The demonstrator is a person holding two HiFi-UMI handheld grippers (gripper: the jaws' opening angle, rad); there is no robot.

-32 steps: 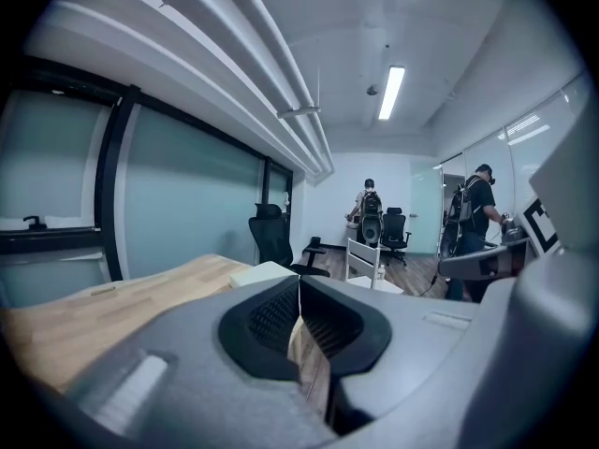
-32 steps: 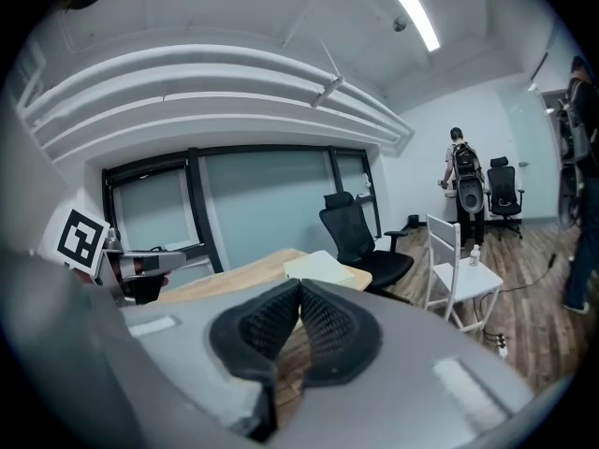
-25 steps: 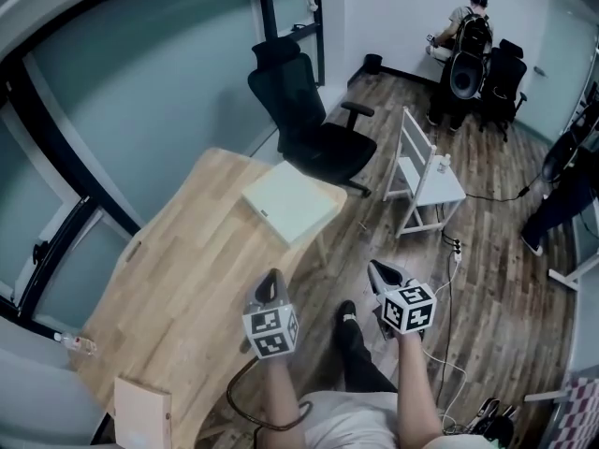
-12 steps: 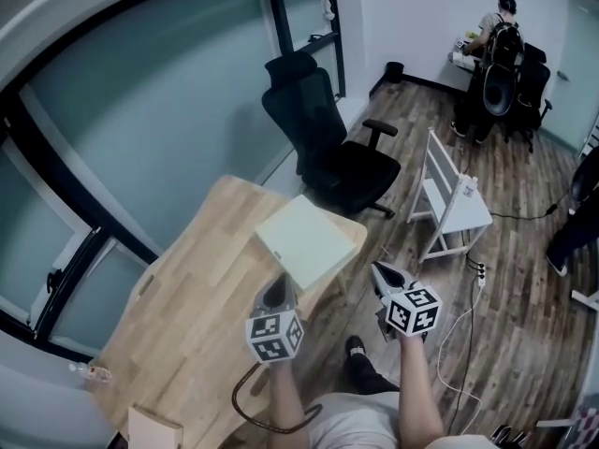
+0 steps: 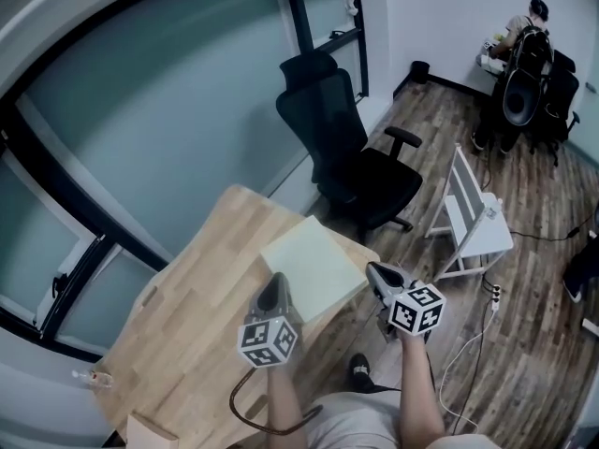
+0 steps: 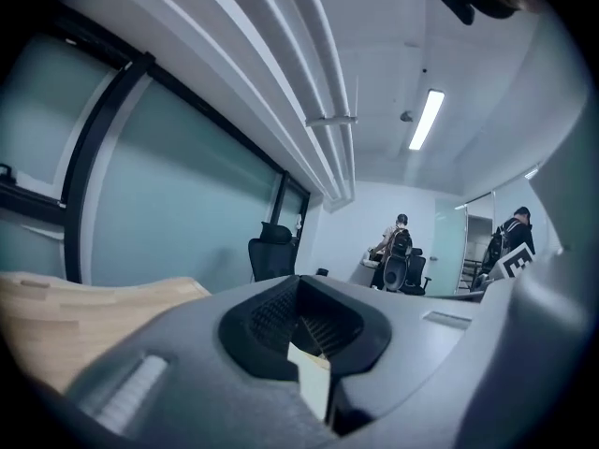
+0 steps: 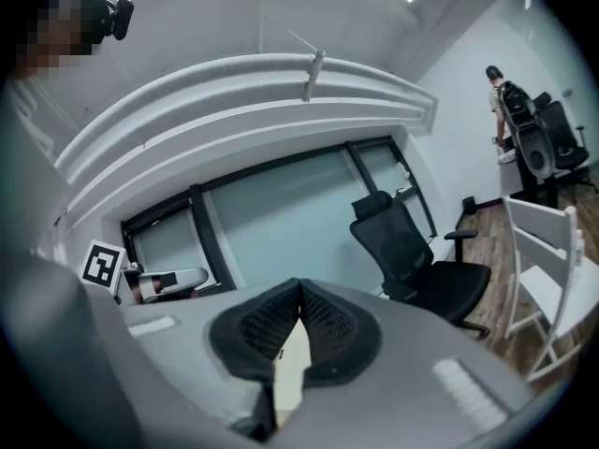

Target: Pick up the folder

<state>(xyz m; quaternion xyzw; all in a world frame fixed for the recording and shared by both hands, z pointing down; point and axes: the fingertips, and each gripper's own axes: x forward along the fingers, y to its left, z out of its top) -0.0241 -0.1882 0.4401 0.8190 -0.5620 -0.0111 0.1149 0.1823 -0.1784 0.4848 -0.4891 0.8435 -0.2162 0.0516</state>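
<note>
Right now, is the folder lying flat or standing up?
Lying flat. The folder rests with its broad pale face up on the table, near the corner.

An office: frosted glass partition walls [image 5: 168,101] at ten o'clock, a wooden desk [image 5: 197,288] at eight, a black swivel chair [image 5: 360,166] at two, a person [image 5: 532,36] working beyond it

The folder [image 5: 314,267] is pale, thin and squarish. It lies flat, just ahead of and between both pairs of jaws.
</note>
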